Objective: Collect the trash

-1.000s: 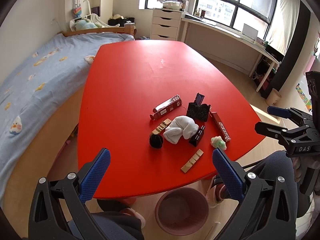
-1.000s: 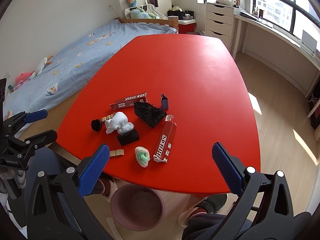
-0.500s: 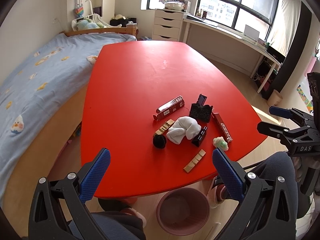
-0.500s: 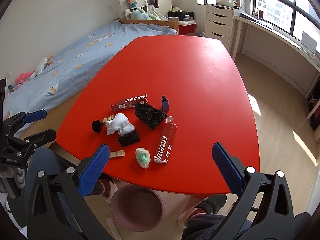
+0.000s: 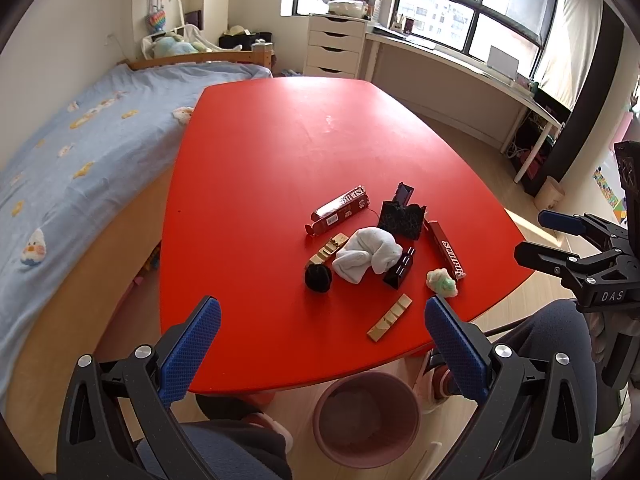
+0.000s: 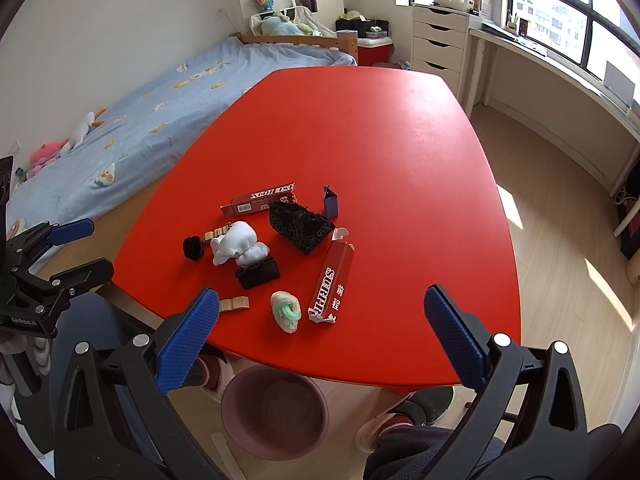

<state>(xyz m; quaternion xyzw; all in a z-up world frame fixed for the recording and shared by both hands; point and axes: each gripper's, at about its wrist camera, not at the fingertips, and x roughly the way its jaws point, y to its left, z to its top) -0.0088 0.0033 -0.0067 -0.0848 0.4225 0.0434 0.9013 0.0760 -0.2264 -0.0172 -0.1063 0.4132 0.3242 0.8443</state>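
Observation:
Trash lies clustered near the front of the red table: a crumpled white tissue, a black ball, two red boxes, a black mesh piece, a black box, a green-white wad and tan strips. The same pile shows in the right wrist view, with the tissue and wad. A pink bin stands on the floor under the table edge. My left gripper and right gripper are both open and empty, held above the table's front edge.
A bed with a blue cover runs along the table's left side. A white drawer unit and a long desk stand under the windows. The person's legs are by the front edge.
Both grippers have drawn back and up slightly, so the pile looks a little farther away. Nothing on the table has moved.

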